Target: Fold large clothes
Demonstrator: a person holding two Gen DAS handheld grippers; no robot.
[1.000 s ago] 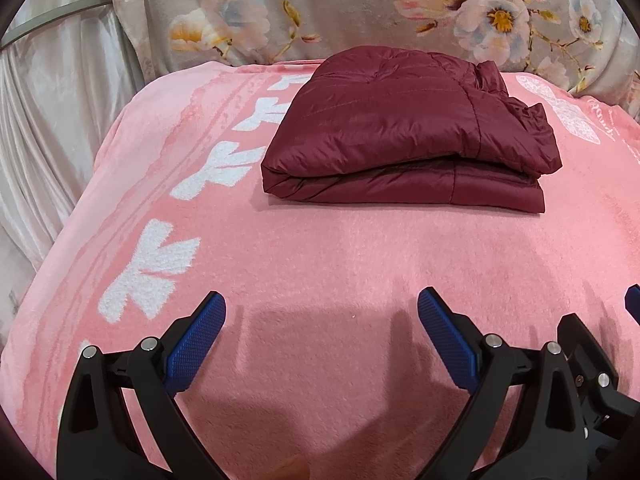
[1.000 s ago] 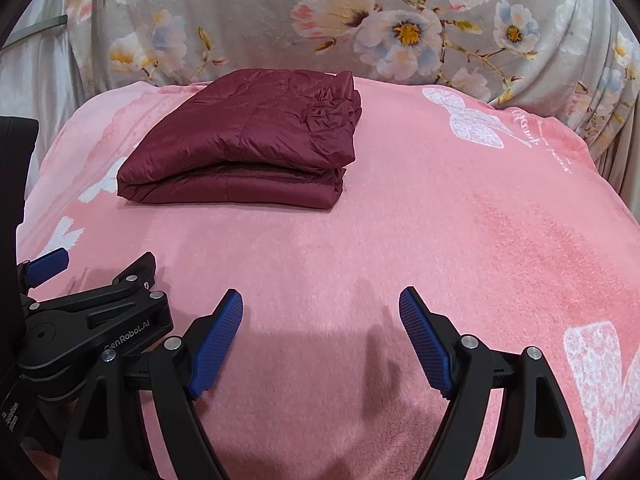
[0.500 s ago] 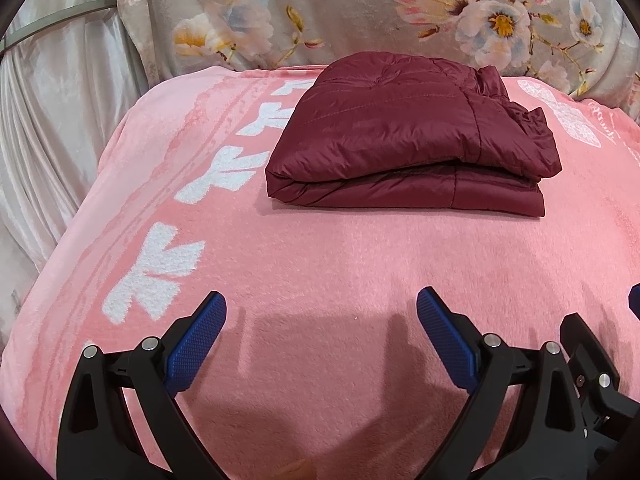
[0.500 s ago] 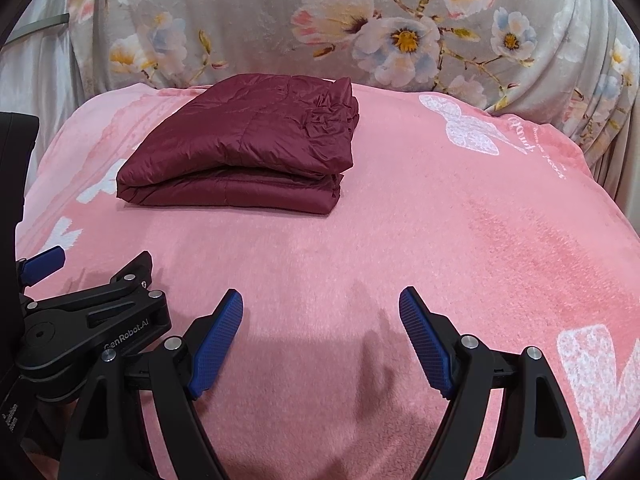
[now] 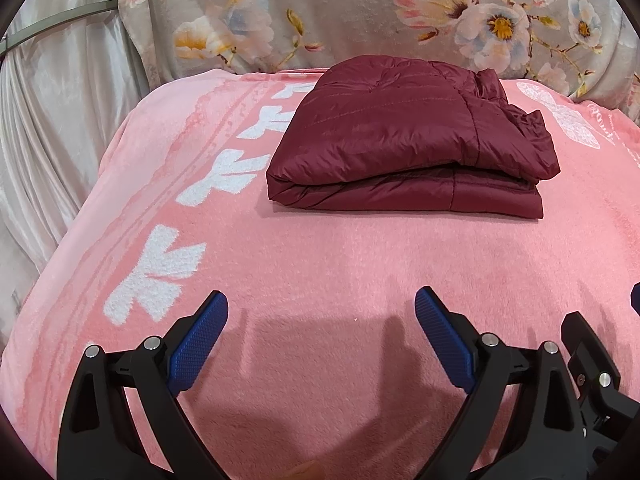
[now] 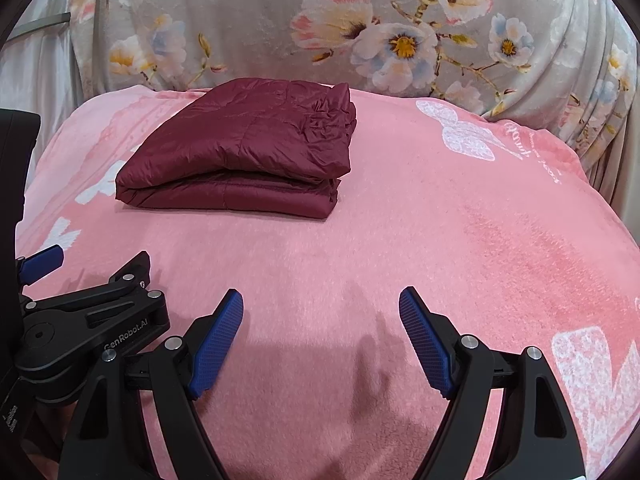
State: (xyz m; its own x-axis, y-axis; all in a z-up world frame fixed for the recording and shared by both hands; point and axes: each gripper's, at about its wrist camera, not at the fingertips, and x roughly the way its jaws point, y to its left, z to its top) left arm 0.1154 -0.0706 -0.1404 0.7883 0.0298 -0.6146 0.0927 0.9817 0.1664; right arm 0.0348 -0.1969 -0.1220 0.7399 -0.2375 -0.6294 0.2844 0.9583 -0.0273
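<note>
On the pink blanket at twelve o'clock, the maroon puffer jacket is lying fully folded, both the left tool and the right tool hovering open and empty.

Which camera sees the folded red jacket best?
The left wrist view: the jacket sits nearer the middle and looks bigger there. The right wrist view shows the whole jacket too, only smaller and off to the left.

A pink fleece blanket with white butterfly motifs covered the surface. Behind it hung a grey floral drape with pink and white blossoms. Pale satin curtain fabric stood at the left, crossed by a metal bar.
</note>
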